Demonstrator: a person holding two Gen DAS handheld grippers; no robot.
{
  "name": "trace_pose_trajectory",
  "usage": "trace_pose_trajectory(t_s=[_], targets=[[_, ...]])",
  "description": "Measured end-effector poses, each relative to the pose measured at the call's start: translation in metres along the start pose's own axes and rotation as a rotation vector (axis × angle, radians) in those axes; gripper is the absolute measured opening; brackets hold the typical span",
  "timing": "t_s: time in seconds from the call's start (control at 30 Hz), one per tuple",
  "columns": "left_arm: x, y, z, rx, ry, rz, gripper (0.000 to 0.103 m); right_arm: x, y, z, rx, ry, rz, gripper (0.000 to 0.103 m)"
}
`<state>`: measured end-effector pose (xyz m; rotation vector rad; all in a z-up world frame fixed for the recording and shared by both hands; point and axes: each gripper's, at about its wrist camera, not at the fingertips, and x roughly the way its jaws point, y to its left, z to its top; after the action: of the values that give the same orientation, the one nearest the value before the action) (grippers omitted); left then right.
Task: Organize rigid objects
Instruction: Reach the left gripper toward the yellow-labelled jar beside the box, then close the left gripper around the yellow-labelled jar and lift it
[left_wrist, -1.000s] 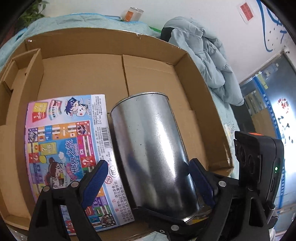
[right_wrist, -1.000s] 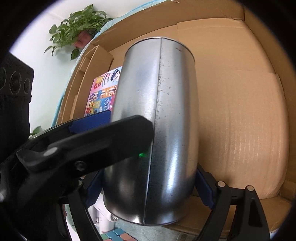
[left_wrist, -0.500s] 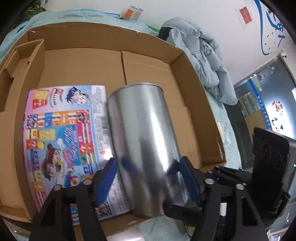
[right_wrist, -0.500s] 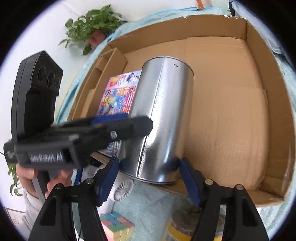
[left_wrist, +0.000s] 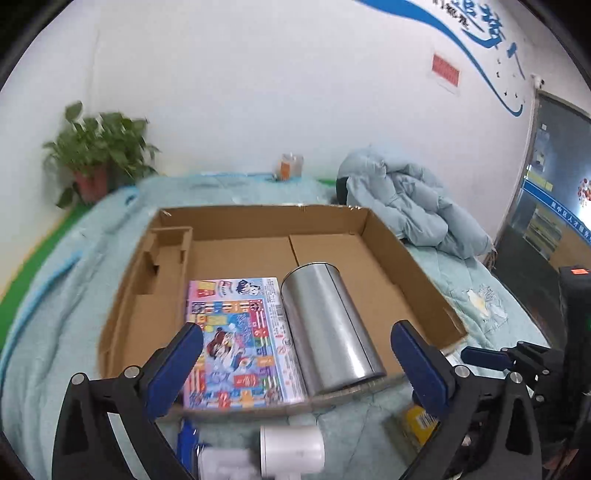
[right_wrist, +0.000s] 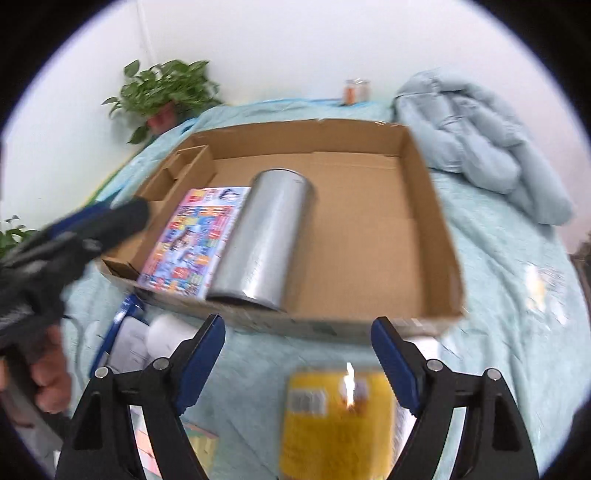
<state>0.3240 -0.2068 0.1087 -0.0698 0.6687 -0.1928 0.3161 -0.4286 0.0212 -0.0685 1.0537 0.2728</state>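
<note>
A silver metal can (left_wrist: 328, 332) lies on its side in the cardboard box (left_wrist: 402, 254), next to a colourful flat game box (left_wrist: 236, 336). Both also show in the right wrist view: the can (right_wrist: 264, 242), the game box (right_wrist: 192, 243), the cardboard box (right_wrist: 432, 206). My left gripper (left_wrist: 299, 365) is open and empty, hovering before the box's near edge. My right gripper (right_wrist: 299, 350) is open and empty, above a yellow can (right_wrist: 332, 424) lying on the cloth. The left gripper (right_wrist: 74, 236) appears blurred at the right view's left.
A white cylindrical object (left_wrist: 291, 450) and a blue-edged item (left_wrist: 184, 443) lie on the teal cloth before the box. A light-blue jacket (left_wrist: 413, 206) is heaped at the back right. A potted plant (left_wrist: 96, 158) and a small can (left_wrist: 290, 166) stand by the wall.
Both grippers let go of the silver can and pulled back and up from the box. The can now lies inside the box beside the game box.
</note>
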Motion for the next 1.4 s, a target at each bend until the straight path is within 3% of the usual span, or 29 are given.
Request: trace_pose_trajectory(t_s=[0.03, 0.07, 0.13, 0.2, 0.23, 0.27, 0.3, 0.33, 0.37, 0.4, 0.43, 0.47, 0.67, 0.93, 1.0, 1.13, 1.2, 1.3, 1.4], targets=[[-0.007, -0.002, -0.004, -0.003, -0.003, 0.002, 0.1, -0.003, -0.001, -0.005, 0.011, -0.012, -0.018, 0.081], [-0.013, -0.004, -0.009, -0.005, 0.0, 0.007, 0.091, -0.006, -0.002, -0.01, 0.022, -0.021, -0.029, 0.081], [-0.018, -0.007, -0.017, 0.012, 0.038, -0.014, 0.0, -0.011, -0.004, -0.017, 0.022, -0.028, -0.009, 0.079], [-0.019, -0.01, -0.025, -0.022, 0.107, -0.085, 0.002, -0.019, -0.003, -0.022, -0.002, -0.053, -0.03, 0.042], [-0.023, -0.011, -0.029, -0.033, 0.098, -0.09, 0.002, -0.021, -0.002, -0.024, -0.017, -0.058, -0.046, 0.016], [-0.025, -0.013, -0.03, -0.029, 0.089, -0.073, 0.007, -0.023, -0.001, -0.025, -0.028, -0.063, -0.061, 0.014], [-0.029, -0.019, -0.033, -0.011, 0.083, -0.031, 0.038, -0.026, -0.002, -0.027, -0.025, -0.075, -0.056, 0.014], [-0.03, -0.021, -0.034, -0.001, 0.085, -0.002, 0.093, -0.029, -0.003, -0.03, -0.022, -0.085, -0.048, 0.019], [-0.035, -0.025, -0.036, -0.001, 0.066, 0.015, 0.102, -0.032, -0.004, -0.033, -0.022, -0.092, -0.041, 0.043], [-0.037, -0.024, -0.037, -0.011, 0.029, 0.001, 0.101, -0.033, -0.006, -0.035, -0.02, -0.096, -0.037, 0.066], [-0.037, -0.025, -0.038, -0.022, 0.023, -0.011, 0.102, -0.035, -0.008, -0.038, -0.015, -0.107, -0.024, 0.097], [-0.033, -0.026, -0.038, -0.025, 0.041, -0.025, 0.102, -0.039, -0.011, -0.042, 0.002, -0.139, 0.003, 0.1], [-0.029, -0.026, -0.046, -0.057, 0.098, -0.051, 0.102, -0.042, -0.033, -0.054, 0.066, -0.132, 0.077, 0.1], [-0.008, -0.032, -0.066, -0.095, 0.229, -0.177, 0.102, -0.025, -0.061, -0.071, 0.136, -0.004, 0.214, 0.1], [-0.004, -0.035, -0.068, -0.097, 0.238, -0.18, 0.102, -0.019, -0.062, -0.071, 0.151, 0.03, 0.24, 0.099], [0.003, -0.041, -0.072, -0.097, 0.282, -0.223, 0.102, -0.001, -0.058, -0.074, 0.146, 0.129, 0.213, 0.08], [0.008, -0.044, -0.073, -0.097, 0.313, -0.256, 0.102, 0.006, -0.057, -0.079, 0.189, 0.18, 0.207, 0.079], [0.018, -0.05, -0.073, -0.092, 0.364, -0.322, 0.101, -0.002, -0.039, -0.08, 0.123, 0.173, 0.167, 0.079], [0.032, -0.058, -0.075, -0.105, 0.428, -0.408, 0.101, -0.019, -0.023, -0.079, 0.074, 0.137, 0.28, 0.079]])
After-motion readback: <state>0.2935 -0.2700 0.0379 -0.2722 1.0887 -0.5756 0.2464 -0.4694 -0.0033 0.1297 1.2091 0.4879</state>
